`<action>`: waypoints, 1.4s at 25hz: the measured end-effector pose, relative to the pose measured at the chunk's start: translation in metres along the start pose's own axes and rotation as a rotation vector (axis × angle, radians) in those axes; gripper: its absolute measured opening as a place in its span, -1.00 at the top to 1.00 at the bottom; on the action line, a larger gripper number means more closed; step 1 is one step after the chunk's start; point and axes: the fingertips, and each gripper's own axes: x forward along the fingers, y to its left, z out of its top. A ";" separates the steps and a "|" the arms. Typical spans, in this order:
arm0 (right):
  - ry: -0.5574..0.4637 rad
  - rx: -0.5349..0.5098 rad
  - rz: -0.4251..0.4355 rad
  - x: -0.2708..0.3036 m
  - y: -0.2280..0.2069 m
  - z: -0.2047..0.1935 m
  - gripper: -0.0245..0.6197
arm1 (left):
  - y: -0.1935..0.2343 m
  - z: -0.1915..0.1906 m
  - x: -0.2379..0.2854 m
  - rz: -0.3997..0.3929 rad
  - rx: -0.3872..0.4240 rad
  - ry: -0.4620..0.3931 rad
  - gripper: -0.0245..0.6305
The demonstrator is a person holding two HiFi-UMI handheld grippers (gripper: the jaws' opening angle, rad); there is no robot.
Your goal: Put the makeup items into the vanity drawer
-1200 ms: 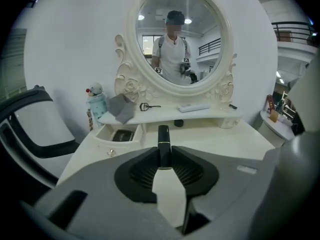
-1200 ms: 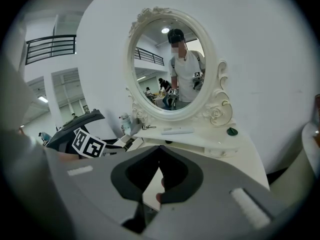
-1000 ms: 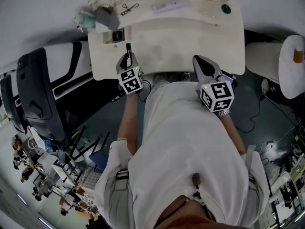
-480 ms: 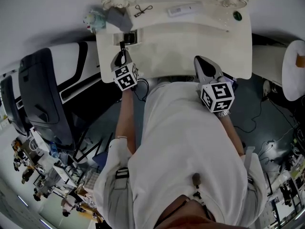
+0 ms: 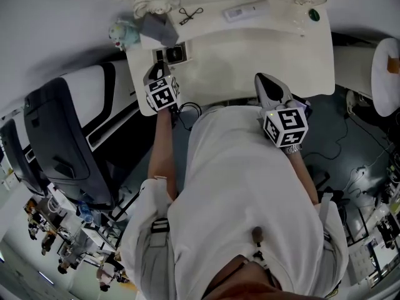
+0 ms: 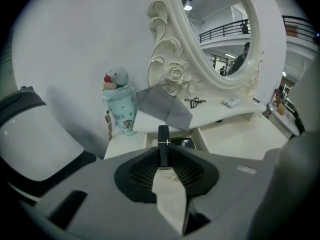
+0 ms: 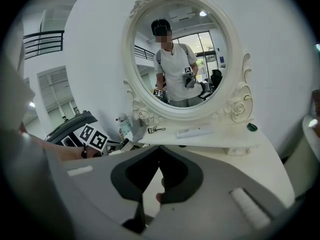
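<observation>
My left gripper [image 5: 157, 69] is shut on a slim black makeup tube [image 6: 163, 145], which stands upright between the pads. It hovers just in front of the small open drawer [image 5: 167, 54] at the vanity's left, where a black compact [image 6: 183, 143] lies. On the shelf behind lie an eyelash curler [image 6: 196, 102], a white flat item [image 5: 247, 10] and a green round item [image 5: 314, 15]. My right gripper [image 5: 262, 79] hangs over the vanity top's front edge, and its jaws [image 7: 159, 151] meet at the tips with nothing between them.
A plush-topped bottle [image 6: 120, 101] and a grey pouch [image 6: 165, 108] stand at the vanity's back left, under the oval mirror [image 7: 182, 54]. A black chair [image 5: 53, 136] is on the left and a round white stand [image 5: 386, 74] on the right.
My left gripper has carried the black tube forward and left, up to the open drawer. The right gripper has stayed where it was.
</observation>
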 end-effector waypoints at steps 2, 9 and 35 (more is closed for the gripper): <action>0.006 0.012 -0.012 0.003 0.006 -0.002 0.91 | 0.004 -0.001 0.007 -0.015 0.010 0.020 0.64; -0.002 0.062 -0.051 0.006 0.018 -0.009 0.91 | 0.007 -0.008 0.021 -0.052 0.039 0.048 0.63; -0.023 0.065 -0.070 0.005 0.029 -0.012 0.91 | 0.007 -0.016 0.026 -0.065 0.058 0.040 0.59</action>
